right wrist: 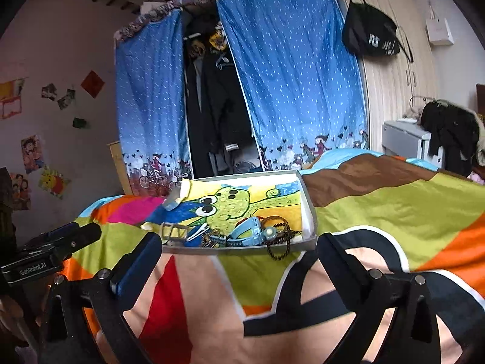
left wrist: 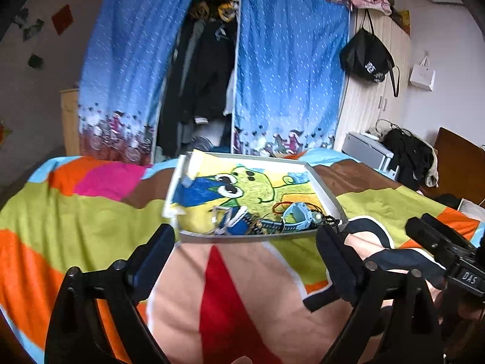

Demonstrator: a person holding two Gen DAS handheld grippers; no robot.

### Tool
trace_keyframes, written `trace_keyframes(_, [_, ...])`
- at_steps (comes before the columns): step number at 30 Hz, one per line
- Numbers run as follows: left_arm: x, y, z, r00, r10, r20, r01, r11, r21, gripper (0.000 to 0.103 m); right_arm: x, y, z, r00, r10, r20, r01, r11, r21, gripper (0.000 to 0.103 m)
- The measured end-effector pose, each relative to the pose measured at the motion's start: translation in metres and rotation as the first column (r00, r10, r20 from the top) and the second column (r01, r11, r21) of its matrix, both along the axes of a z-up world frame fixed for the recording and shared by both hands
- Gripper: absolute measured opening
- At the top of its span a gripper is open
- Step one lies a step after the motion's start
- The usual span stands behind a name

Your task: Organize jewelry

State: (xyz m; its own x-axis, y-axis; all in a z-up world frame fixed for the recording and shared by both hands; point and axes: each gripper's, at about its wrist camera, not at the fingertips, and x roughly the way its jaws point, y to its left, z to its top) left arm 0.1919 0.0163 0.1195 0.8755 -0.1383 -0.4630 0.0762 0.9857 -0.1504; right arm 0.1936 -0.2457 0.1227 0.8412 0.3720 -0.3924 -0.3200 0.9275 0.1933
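**Both grippers wide, tray of jewelry waiting on the bed**

Shallow white tray (right wrist: 309,209) sits on the bright patchwork bedspread (right wrist: 394,212), lined w/ a kid's drawing of a green cartoon creature (right wrist: 230,203). All the jewelry is heaped at the near edge of the tray: a light-blue watch (right wrist: 251,233) in the middle, a dark beaded string (right wrist: 280,245) spilling over the front rim onto the spread, a silver buckle (right wrist: 174,232) at the left end, a brownish bangle (right wrist: 274,221) just behind the watch. Rest of the tangle is too jumbled to sort out.

Left gripper (left wrist: 245,242) hangs just short of the tray's front rim, fingers spread far apart, nothing btwn them. Right gripper (right wrist: 239,248) same story: fingers wide, empty, near the front rim, not touching it.

Behind the bed, a blue-curtained wardrobe (right wrist: 288,75) stands parted, dark clothes inside. Black bag (right wrist: 369,30) hangs on the wooden cupboard to the right.
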Motion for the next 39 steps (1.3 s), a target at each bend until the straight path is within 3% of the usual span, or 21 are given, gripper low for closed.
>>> trace_keyframes(6, [-0.062, 0.005, -0.005, 0.999, 0.038, 0.027, -0.038, 0.999, 0.020, 0.094, -0.057, -0.003, 0.003, 0.998, 0.003, 0.068, -0.002, 1.000, -0.015, 0.103])
trace_keyframes(17, [-0.140, 0.007, -0.038, 0.999, 0.047, 0.009, -0.048, 0.997, 0.053, 0.095, -0.120, 0.009, -0.036, 1.000, 0.011, 0.030, -0.010, 0.999, -0.039, 0.103])
trace_keyframes(24, [-0.157, 0.006, -0.060, 0.999, 0.044, -0.002, -0.044, 0.996, 0.074, 0.095, -0.131, 0.012, -0.052, 1.000, 0.008, 0.007, -0.007, 0.999, -0.053, 0.103])
trace_keyframes(29, [-0.156, 0.012, -0.074, 0.998, 0.049, -0.027, -0.048, 0.998, 0.043, 0.095, -0.133, 0.016, -0.060, 1.000, 0.010, -0.011, -0.010, 0.998, -0.064, 0.103])
trace_keyframes(39, [-0.154, 0.015, -0.082, 0.998, 0.043, -0.038, -0.042, 0.998, 0.038, 0.095, -0.130, 0.017, -0.069, 0.999, -0.007, -0.044, 0.004, 0.998, -0.066, 0.103])
